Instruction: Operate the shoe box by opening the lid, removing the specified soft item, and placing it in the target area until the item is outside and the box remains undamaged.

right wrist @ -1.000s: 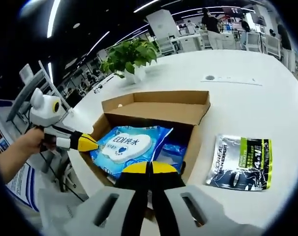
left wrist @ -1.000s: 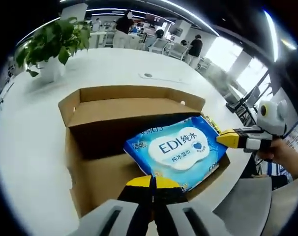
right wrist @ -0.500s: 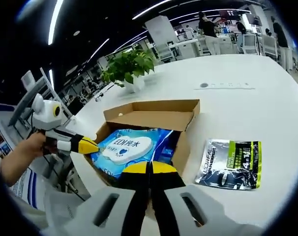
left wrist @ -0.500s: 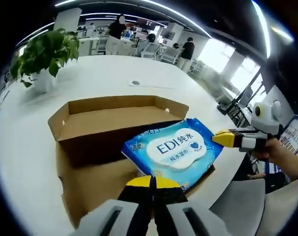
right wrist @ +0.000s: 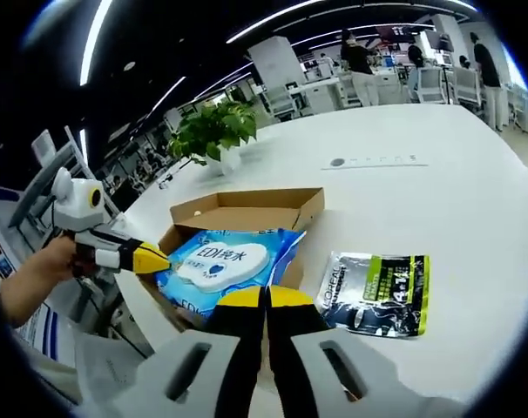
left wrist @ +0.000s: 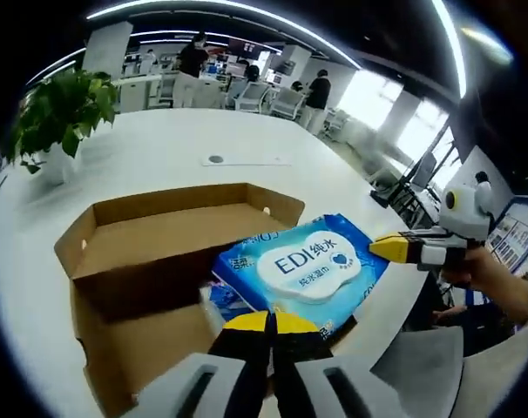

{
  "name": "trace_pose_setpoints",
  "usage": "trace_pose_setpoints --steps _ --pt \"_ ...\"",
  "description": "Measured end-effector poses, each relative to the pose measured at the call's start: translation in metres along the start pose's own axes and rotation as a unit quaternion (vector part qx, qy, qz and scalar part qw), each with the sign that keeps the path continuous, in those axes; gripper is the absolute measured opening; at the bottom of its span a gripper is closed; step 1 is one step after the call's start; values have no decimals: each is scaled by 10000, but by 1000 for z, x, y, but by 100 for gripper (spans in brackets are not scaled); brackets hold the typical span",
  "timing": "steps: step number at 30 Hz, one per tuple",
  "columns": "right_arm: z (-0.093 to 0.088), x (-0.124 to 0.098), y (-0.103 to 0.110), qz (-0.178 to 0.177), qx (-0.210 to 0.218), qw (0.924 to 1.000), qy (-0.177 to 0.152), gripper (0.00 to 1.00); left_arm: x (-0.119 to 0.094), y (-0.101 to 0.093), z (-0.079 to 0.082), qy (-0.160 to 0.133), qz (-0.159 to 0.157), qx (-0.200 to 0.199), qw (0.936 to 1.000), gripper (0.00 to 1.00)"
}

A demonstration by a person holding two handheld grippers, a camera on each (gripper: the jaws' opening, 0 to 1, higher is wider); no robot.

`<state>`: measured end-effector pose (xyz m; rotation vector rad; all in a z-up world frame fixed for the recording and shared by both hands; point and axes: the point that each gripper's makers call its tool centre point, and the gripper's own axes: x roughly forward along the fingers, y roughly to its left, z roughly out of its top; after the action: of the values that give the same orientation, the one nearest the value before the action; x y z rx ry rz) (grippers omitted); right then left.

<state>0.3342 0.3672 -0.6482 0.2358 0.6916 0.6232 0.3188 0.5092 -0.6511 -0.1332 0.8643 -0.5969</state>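
A blue wet-wipes pack (left wrist: 303,266) with a white label hangs over the open cardboard shoe box (left wrist: 151,248), its lid flap folded back. My left gripper (left wrist: 270,322) is shut on the pack's near edge. My right gripper (left wrist: 382,249) comes in from the right and pinches the pack's far corner. In the right gripper view the same pack (right wrist: 216,261) sits above the box (right wrist: 247,207), held between my right gripper (right wrist: 264,297) at its near edge and my left gripper (right wrist: 155,259) at its left end. Another blue item lies in the box under the pack.
The box stands near the edge of a large white table (right wrist: 438,192). A silver and green pouch (right wrist: 377,292) lies flat to the box's right. A potted plant (right wrist: 213,132) stands behind the box. Grey chairs (left wrist: 429,361) sit by the table's edge; people stand far back.
The pack has risen higher out of the box with both grippers on it. Both cameras have pulled up and back, so the box looks smaller and lower.
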Motion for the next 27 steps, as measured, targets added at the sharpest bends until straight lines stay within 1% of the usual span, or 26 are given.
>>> trace_pose_setpoints --steps 7,17,27 --pt "5 -15 -20 -167 88 9998 -86 0 12 -19 12 -34 -136 155 9998 0" --pt "9 -35 -47 -426 173 9988 -164 0 34 -43 22 -18 -372 345 9987 0" --pt "9 -55 -72 -648 315 9971 -246 0 53 -69 26 31 -577 453 9973 0"
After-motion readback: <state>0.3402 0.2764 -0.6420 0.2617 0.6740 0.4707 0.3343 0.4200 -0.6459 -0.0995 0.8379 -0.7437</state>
